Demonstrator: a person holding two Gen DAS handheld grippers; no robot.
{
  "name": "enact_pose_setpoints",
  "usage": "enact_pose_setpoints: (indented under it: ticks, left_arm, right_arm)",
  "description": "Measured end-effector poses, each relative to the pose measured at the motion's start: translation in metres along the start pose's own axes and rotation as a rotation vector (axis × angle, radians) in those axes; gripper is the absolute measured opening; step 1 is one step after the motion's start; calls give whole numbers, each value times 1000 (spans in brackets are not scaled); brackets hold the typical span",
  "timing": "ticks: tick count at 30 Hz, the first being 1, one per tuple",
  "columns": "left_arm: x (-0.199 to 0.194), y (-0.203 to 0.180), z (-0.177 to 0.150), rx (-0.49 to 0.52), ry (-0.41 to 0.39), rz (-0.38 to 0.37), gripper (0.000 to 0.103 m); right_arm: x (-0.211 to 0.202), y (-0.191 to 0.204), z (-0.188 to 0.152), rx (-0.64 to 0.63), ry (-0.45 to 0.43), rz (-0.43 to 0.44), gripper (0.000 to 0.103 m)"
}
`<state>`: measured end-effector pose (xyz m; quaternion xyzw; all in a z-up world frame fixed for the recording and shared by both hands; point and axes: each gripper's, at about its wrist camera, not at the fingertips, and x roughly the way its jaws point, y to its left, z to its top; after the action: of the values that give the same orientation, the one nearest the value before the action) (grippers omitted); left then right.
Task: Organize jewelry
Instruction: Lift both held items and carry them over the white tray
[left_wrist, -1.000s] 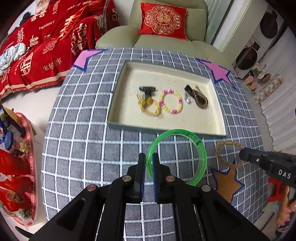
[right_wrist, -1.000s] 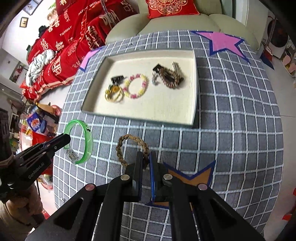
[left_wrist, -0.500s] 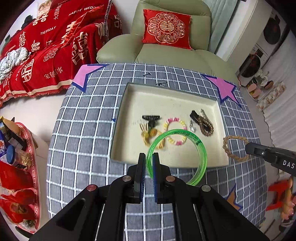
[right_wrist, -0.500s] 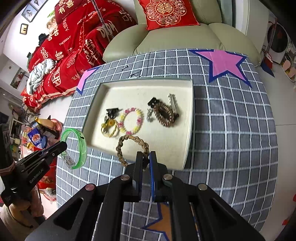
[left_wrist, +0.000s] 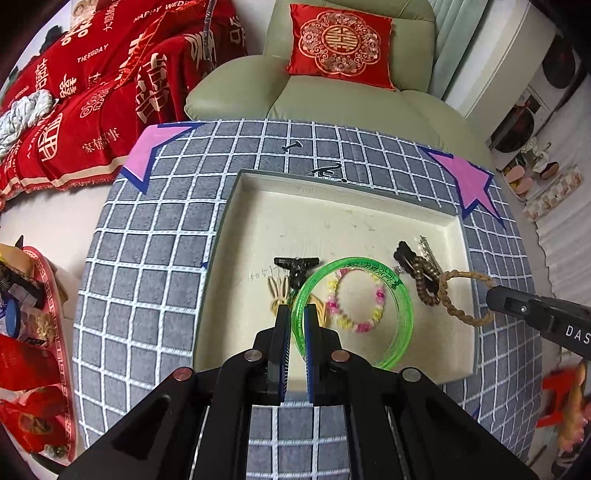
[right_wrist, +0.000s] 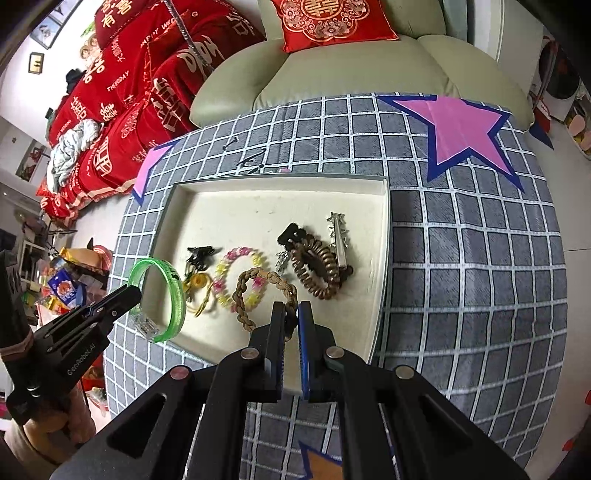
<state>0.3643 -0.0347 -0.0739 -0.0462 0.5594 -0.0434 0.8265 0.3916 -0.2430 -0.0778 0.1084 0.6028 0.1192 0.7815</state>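
My left gripper (left_wrist: 295, 314) is shut on a clear green bangle (left_wrist: 404, 299) and holds it above the cream tray (left_wrist: 332, 214). My right gripper (right_wrist: 291, 310) is shut on a tan braided rope bracelet (right_wrist: 240, 291), also over the tray (right_wrist: 258, 206). In the tray lie a pink and yellow bead bracelet (left_wrist: 376, 295), a black clip (left_wrist: 295, 264), a gold item (left_wrist: 277, 295), a brown bead bracelet (right_wrist: 317, 273) and a silver clip (right_wrist: 338, 236). The green bangle also shows in the right wrist view (right_wrist: 173, 291), held by the left gripper (right_wrist: 129, 295).
The tray sits on a grey checked cloth (left_wrist: 147, 277) with pink star patches (right_wrist: 461, 129). A green armchair with a red cushion (left_wrist: 340, 44) stands behind. A red blanket (left_wrist: 92, 92) lies at the left, and a red tray of clutter (left_wrist: 29, 332) is beside the table.
Both grippers have moved forward from above the cloth to over the tray, each carrying its bracelet. The tray contents have not moved.
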Motion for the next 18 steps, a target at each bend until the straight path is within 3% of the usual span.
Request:
enact_pose_setpoints:
  ticks: [10,18]
  left_arm:
    - [45,-8,11,4,51,57,15]
    - [59,-13,7,43,66,107,15]
  right_arm:
    - [36,-15,21,18,18,-19,7]
    - [54,-21,25,11,30,-49,7]
